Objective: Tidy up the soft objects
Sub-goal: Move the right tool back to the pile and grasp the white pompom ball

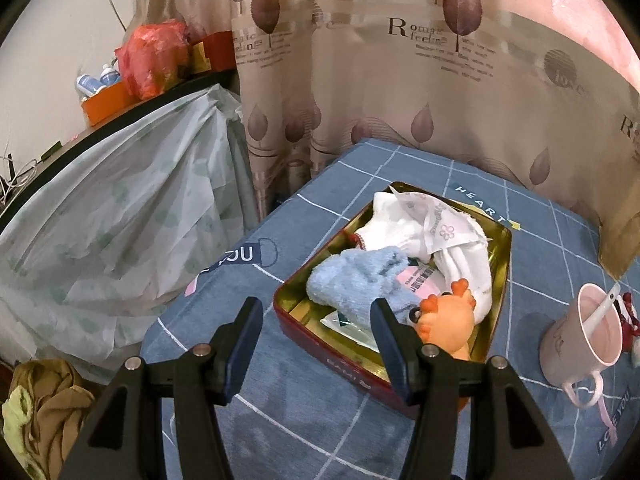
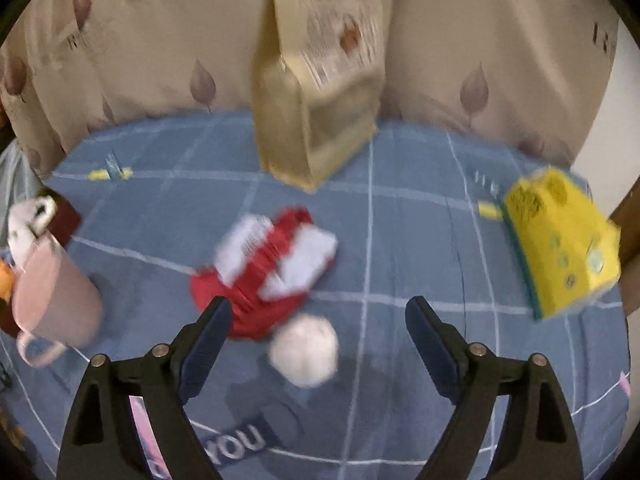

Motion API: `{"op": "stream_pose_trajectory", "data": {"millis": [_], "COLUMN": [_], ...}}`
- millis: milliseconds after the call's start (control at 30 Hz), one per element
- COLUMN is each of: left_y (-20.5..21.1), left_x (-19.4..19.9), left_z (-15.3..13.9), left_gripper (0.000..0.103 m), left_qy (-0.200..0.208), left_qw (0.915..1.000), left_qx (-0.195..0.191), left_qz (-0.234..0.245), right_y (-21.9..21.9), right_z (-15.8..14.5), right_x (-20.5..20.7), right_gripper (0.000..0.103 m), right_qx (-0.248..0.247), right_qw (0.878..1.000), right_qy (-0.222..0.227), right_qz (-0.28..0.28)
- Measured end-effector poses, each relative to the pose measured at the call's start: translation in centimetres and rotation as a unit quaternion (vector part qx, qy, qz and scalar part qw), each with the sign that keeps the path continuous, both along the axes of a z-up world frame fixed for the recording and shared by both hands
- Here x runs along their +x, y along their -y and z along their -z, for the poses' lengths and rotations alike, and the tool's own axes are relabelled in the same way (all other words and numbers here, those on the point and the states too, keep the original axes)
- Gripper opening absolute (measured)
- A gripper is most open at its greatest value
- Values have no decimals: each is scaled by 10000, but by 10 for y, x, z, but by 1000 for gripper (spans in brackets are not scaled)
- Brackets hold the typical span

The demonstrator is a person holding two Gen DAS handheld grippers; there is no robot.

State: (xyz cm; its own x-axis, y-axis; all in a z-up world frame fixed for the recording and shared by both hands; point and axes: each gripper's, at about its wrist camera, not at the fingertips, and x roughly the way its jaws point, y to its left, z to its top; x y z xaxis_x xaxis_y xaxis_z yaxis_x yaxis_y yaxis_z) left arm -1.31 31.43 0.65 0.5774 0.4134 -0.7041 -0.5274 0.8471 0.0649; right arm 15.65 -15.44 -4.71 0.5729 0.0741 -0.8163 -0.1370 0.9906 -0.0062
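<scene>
Left claw [image 1: 316, 316]: jaws part-open, nothing between the pads, poised over the near left corner of the tin. Its right finger [image 1: 390, 340] stands in front of the tin's near wall and hides part of the orange toy.

Tin [image 1: 344, 364] — red outside, gold inside, on the blue checked bedsheet [image 1: 280, 420]. Contents:
- blue fluffy sock [image 1: 352, 276], left half of the tin;
- white socks [image 1: 404, 224], at 12 o'clock from the blue one, with a printed white wrapper lying over them;
- orange plush toy [image 1: 444, 320], near right corner, leaning on the rim;
- a pink label and a clear packet showing beneath.

Pink mug [image 1: 580, 340] with a white spoon [image 1: 600, 312] in it, at 3 o'clock from the tin, apart from it.

Right claw [image 2: 316, 312]: jaws wide, holding nothing; view blurred. Just ahead, toward 12 o'clock, lies the red-and-white soft piece [image 2: 272, 272] on the sheet — its near red edge is beside the left fingertip. Its white pompom [image 2: 306, 354] lies between the fingers in the view; contact cannot be told.

Outward from there:
- pink mug [image 2: 56, 292] at 9 o'clock;
- brown paper bag [image 2: 316, 80] upright at 12 o'clock, against the leaf-print curtain [image 2: 132, 60];
- yellow box [image 2: 560, 240] at 2 o'clock, tilted.
</scene>
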Motion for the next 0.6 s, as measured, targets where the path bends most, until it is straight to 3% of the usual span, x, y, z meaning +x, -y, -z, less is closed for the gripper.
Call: {"op": "stream_pose_trajectory", "data": {"millis": [100,333,500,567,600], "left_y": [4,24,69,95,108], "left_x": [0,4,14,22,26], "left_z": [-2,-13,-26,-33,-35], "left_gripper": [57,57,58,60,63], "left_qy": [4,44,2,-4,10], "left_qw": [10000,9993,9952,9909,9886], "left_qx": [54,157,219,190,136], "left_qz": [52,326,950,1330,1497], "right_y": [8,5,-1,-3,-3], "right_z": [23,44,49,47,47], "right_x": [-7,-9,-4,-5,-5], "right_gripper": [86,84,59,34,28], "right_qx": [22,-111,-97,-78,-57], "right_qw": [9998,9995,9993,9991,9990], "right_qy": [-171,-181,-68,-10,6], "right_qz": [-77,-245,-363,-423,-437]}}
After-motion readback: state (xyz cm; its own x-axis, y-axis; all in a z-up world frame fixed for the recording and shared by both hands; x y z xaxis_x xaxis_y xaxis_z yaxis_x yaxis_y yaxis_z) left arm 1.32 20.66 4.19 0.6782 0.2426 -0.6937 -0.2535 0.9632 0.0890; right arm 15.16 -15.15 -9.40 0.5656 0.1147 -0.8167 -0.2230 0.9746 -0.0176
